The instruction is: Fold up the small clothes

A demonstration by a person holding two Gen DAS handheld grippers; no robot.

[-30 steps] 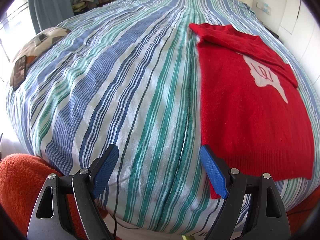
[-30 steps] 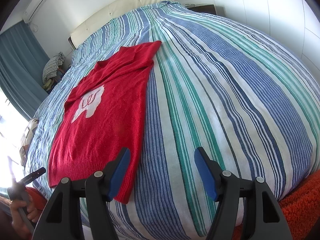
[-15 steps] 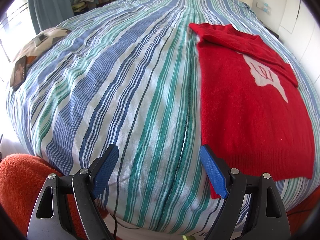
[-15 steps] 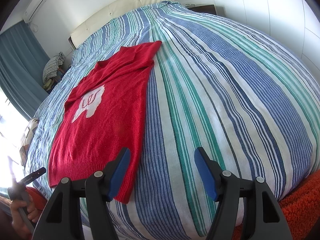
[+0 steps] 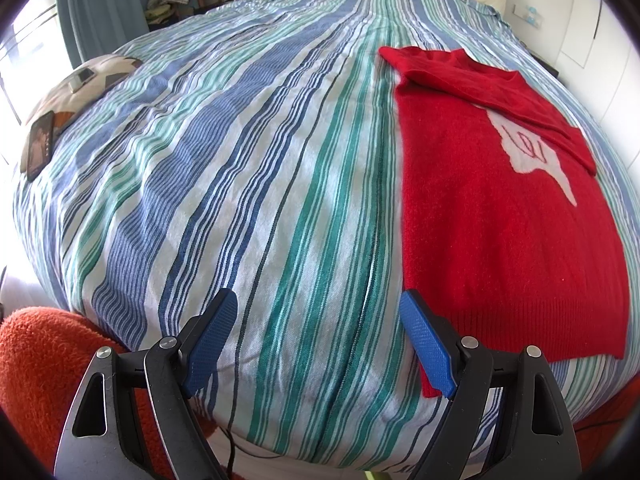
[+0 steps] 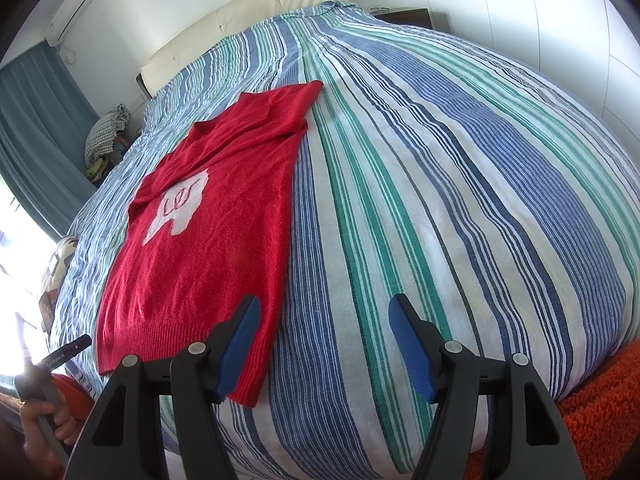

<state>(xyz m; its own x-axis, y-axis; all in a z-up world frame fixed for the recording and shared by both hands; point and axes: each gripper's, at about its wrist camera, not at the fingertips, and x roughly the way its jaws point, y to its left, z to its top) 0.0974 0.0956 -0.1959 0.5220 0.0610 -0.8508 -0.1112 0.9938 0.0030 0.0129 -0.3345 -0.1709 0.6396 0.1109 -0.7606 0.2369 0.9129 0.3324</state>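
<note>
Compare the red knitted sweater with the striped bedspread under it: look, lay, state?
The red knitted sweater is one solid colour with a white motif; the blue, green and white striped bedspread is striped all over. The sweater covers only a narrow strip, while the bedspread spans the whole bed. The sweater has its sleeves folded across the chest; the bedspread lies spread out, faintly wrinkled. Both lie flat, untouched by either open gripper.

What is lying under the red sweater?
The red sweater lies flat on the striped bedspread, sleeves folded across its chest. Stripes show all around it; whatever else might lie beneath is covered.
</note>
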